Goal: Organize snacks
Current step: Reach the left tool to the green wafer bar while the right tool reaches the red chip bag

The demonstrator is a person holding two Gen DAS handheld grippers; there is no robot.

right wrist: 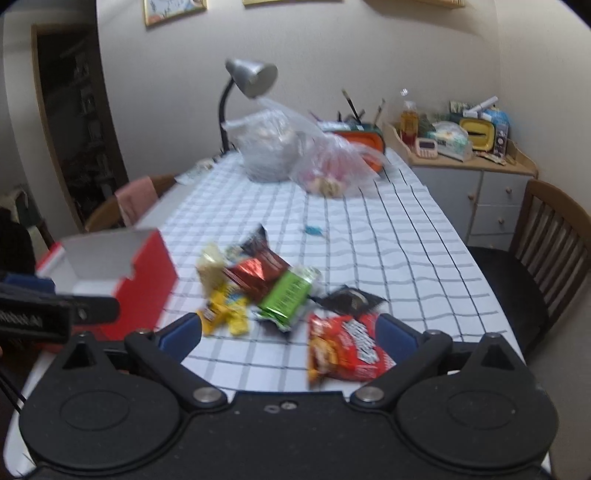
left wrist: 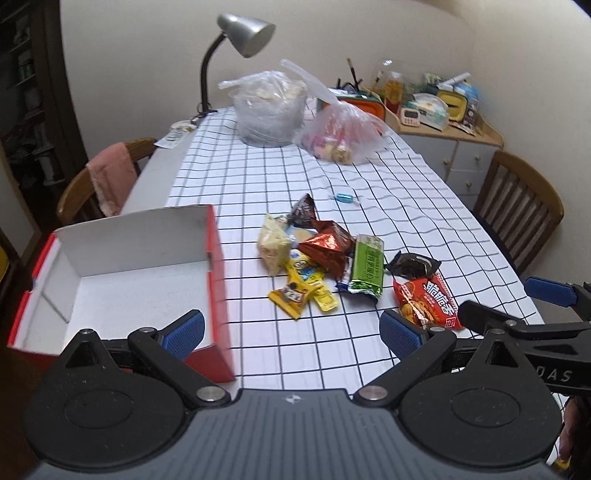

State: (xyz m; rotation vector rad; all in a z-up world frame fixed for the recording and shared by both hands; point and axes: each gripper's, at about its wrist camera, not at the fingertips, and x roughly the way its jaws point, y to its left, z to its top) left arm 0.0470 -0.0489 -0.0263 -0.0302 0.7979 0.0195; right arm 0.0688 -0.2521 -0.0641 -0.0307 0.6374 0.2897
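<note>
checked tablecloth [left wrist: 369, 192] holds loose snacks [left wrist: 325, 258] beside red box [left wrist: 218, 258]

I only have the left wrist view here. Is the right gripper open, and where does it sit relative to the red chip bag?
Observer: Open. In the right wrist view, the right gripper has its fingers spread wide, and the red chip bag lies between them, close by the right one.
Operator: Anything on the wall above the desk lamp?
Observer: Yes, picture frames hang there, cut off by the top edge.
</note>
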